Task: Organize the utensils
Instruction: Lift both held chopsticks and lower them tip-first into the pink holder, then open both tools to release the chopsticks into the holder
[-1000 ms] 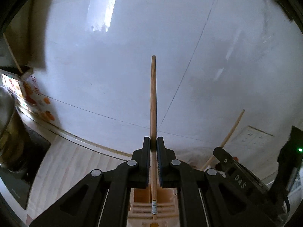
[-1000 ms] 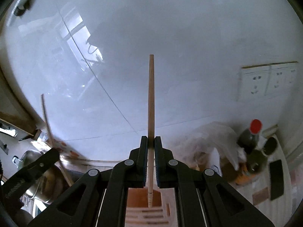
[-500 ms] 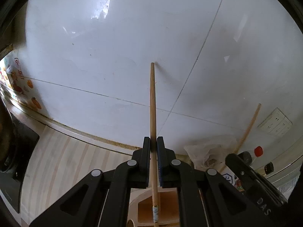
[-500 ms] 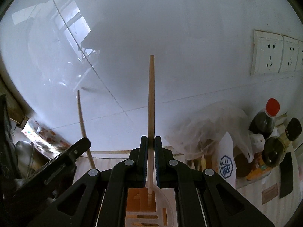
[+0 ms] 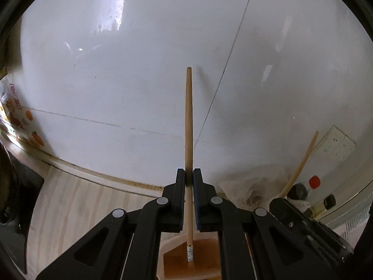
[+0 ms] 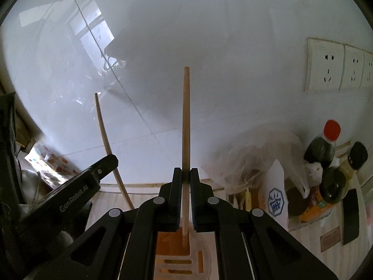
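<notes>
My left gripper (image 5: pixel 189 175) clamps a slim, pale wooden chopstick (image 5: pixel 188 121) with a white-banded lower end; my right gripper (image 6: pixel 185 175) clamps a plain matching chopstick (image 6: pixel 186 121).

Lowered toward the counter over the past second: left gripper (image 5: pixel 189 175) and its chopstick (image 5: pixel 188 126), the banded lower end now sunk deeper into the utensil holder (image 5: pixel 177 252). Likewise dropped: right gripper (image 6: pixel 185 175), with its own chopstick (image 6: pixel 185 121) reaching further into the holder's orange compartment (image 6: pixel 167 242). Now showing in full at right: wall sockets (image 6: pixel 335 70) and sauce bottles (image 6: pixel 324 144).
</notes>
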